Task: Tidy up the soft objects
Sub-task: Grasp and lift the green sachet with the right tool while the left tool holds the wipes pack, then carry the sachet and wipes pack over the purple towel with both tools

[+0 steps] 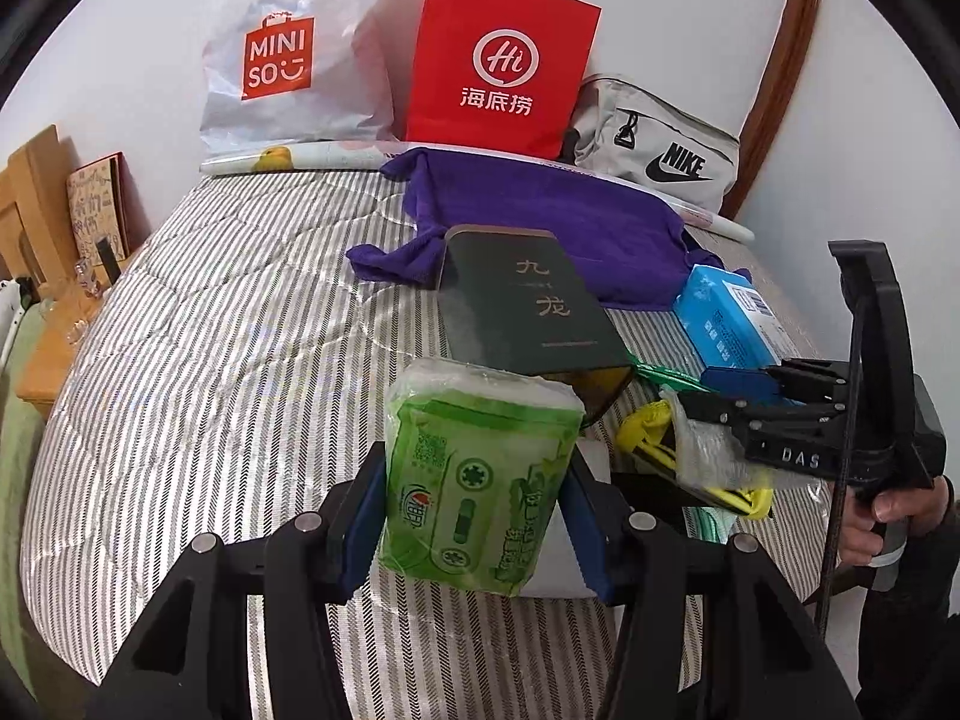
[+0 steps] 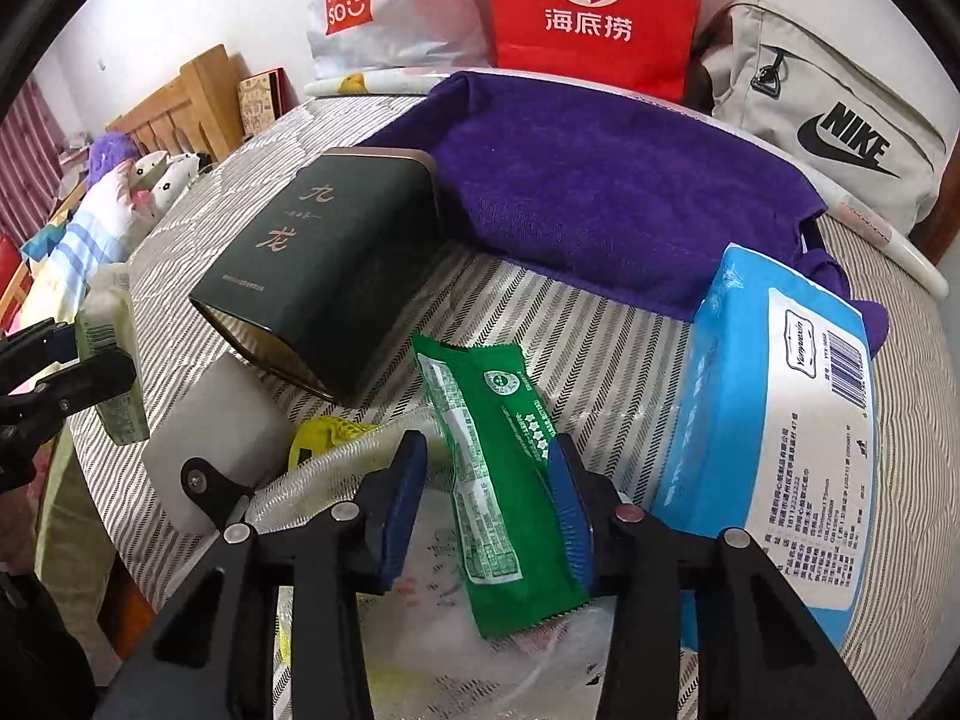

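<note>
Presently, findings as observed:

Left gripper [image 1: 474, 516]: jaws closed against both sides of a green tissue pack [image 1: 480, 474], held clear above the striped bed cover [image 1: 198, 324].

Right gripper [image 2: 489, 510]: jaws set apart, one on each side of a green sachet [image 2: 501, 474]; contact with the sachet cannot be confirmed. The sachet lies across a clear plastic bag [image 2: 420, 594].

Clear plastic bag, contents: a yellow item [image 2: 327, 438] shows through the film at its far end (nature not discernible).

Dark green tin [image 2: 324, 264]: lying on its side on the bed, open mouth toward the grippers; interior looks dark, contents cannot be determined. A white cylindrical object [image 2: 210, 450] rests just beside its mouth.

Blue tissue pack [image 2: 774, 438]: on the bed just right of the sachet, sealed, label side up.

Purple towel [image 2: 600, 180]: spread behind the tin, its near edge under the blue pack's far corner.

Containers at the wall: white Miniso bag [image 1: 282, 54], red paper bag [image 1: 501, 60] and grey Nike pouch [image 1: 654, 144], side by side (contents of all three hidden).
</note>
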### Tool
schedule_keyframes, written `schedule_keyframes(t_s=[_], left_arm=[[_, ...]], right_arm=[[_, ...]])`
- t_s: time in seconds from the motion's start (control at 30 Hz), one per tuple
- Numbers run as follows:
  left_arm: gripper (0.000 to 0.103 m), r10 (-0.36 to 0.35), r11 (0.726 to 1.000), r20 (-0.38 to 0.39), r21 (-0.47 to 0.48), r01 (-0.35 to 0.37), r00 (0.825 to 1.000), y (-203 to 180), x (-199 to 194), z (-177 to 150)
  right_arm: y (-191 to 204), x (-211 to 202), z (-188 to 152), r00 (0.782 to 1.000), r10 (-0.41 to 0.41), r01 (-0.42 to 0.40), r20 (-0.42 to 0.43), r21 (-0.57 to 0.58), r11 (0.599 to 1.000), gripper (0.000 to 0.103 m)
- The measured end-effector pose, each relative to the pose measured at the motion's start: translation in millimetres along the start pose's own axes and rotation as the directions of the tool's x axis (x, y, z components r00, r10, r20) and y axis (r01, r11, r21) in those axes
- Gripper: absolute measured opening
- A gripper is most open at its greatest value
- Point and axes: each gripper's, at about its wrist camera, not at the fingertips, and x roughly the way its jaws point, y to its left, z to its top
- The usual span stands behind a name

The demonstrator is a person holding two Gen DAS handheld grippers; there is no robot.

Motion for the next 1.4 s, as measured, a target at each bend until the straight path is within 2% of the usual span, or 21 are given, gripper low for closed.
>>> schedule_keyframes(t_s=[0.03,0.4,0.53,0.73,0.87,1.17,1.4], left_arm=[[0.052,-0.004,1.0,0.0,0.001,0.004,1.0,0.4,0.4,-0.1],[0.052,-0.027,1.0,-0.009,-0.004,0.027,1.0,4.3,4.3,-1.0],[0.052,-0.025,1.0,-0.01,-0.006,0.025,1.0,4.8,2.2,-2.2],[0.052,-0.012,1.0,-0.01,-0.013,0.012,1.0,3.2,-1.8,-4.9],[0.052,0.017,1.0,-0.016,-0.013,-0.017,1.0,2.2,-2.8,-7.2],[0.052,0.051,0.998,-0.03,-0.028,-0.051,0.998,2.5,-7.4,-15.0],[0.052,0.096,0.994,-0.052,-0.041,-0.098,0.994,4.5,-4.4,-17.1]], right_arm=[[-1.4,-0.6,0.9,1.0,0.004,-0.004,-0.002,0.009,1.0,0.031],[-14.7,-21.3,4.9,0.997,0.058,-0.061,0.043,0.09,0.994,0.02],[-14.2,-30.2,3.3,0.996,0.056,-0.061,0.063,0.09,0.994,0.012],[-17.8,-54.8,-1.4,0.991,0.065,-0.077,0.12,0.098,0.992,0.006],[-21.1,-70.8,-7.4,0.986,0.06,-0.077,0.155,0.105,0.992,0.006],[-30.4,-117.1,-46.6,0.978,0.029,-0.053,0.209,0.112,0.992,0.006],[-52.2,-125.5,-95.2,0.987,-0.026,0.004,0.159,0.136,0.991,0.006]])
